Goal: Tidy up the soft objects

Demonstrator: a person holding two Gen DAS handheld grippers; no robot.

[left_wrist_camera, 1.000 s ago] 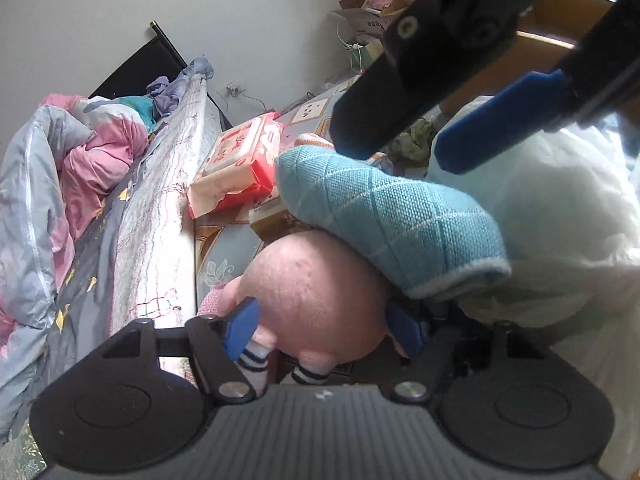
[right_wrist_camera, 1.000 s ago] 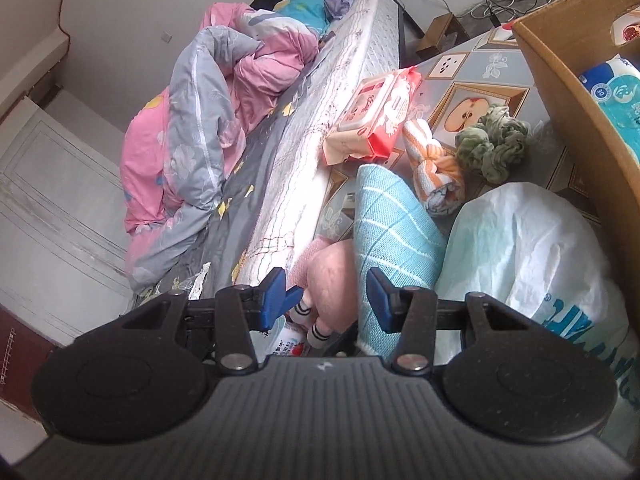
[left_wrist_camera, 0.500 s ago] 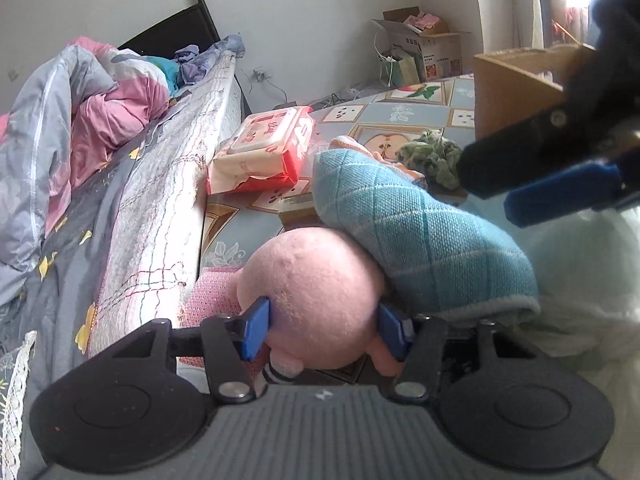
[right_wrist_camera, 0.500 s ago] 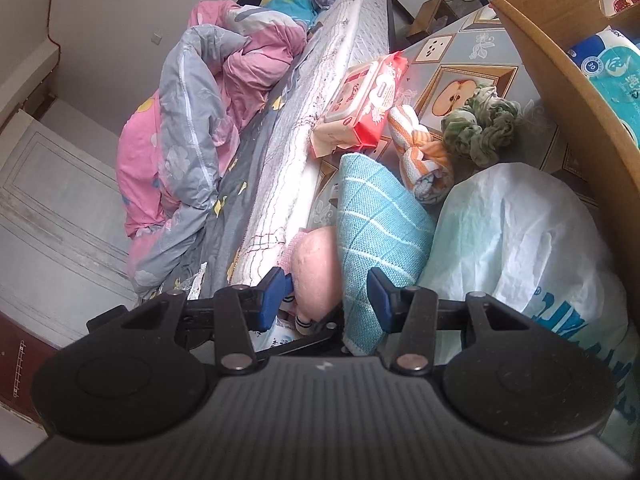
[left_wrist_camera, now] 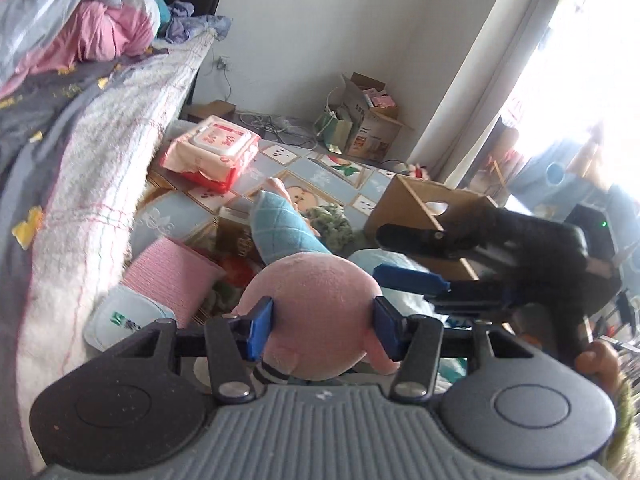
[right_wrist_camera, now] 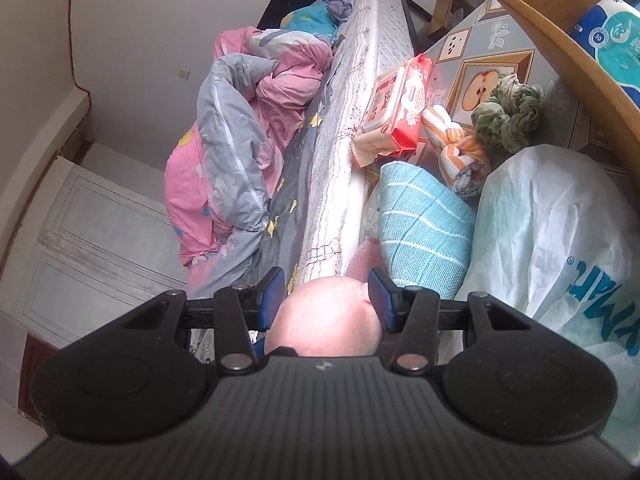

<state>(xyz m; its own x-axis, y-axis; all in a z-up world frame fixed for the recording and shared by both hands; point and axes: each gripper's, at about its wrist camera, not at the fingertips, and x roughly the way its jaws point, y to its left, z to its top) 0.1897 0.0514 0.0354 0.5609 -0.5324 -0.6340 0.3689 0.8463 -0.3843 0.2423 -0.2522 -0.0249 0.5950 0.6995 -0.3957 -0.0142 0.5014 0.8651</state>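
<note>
L gripper (left_wrist_camera: 322, 326): clamped on pink plush toy (left_wrist_camera: 316, 312), blue pads pressing both sides, toy raised off floor
R gripper (right_wrist_camera: 326, 298): jaws partway apart, nothing gripped; the plush shows in the gap, below it
Teal knit cushion (right_wrist_camera: 424, 228): on floor, btwn bed (right_wrist_camera: 340, 184) and white plastic bag (right_wrist_camera: 560, 232)
Wipes pack (right_wrist_camera: 400, 108): against bed edge
Striped cloth (right_wrist_camera: 456, 148): beside green cloth (right_wrist_camera: 508, 116)
Wooden box (left_wrist_camera: 428, 208): behind R gripper in left view
</note>
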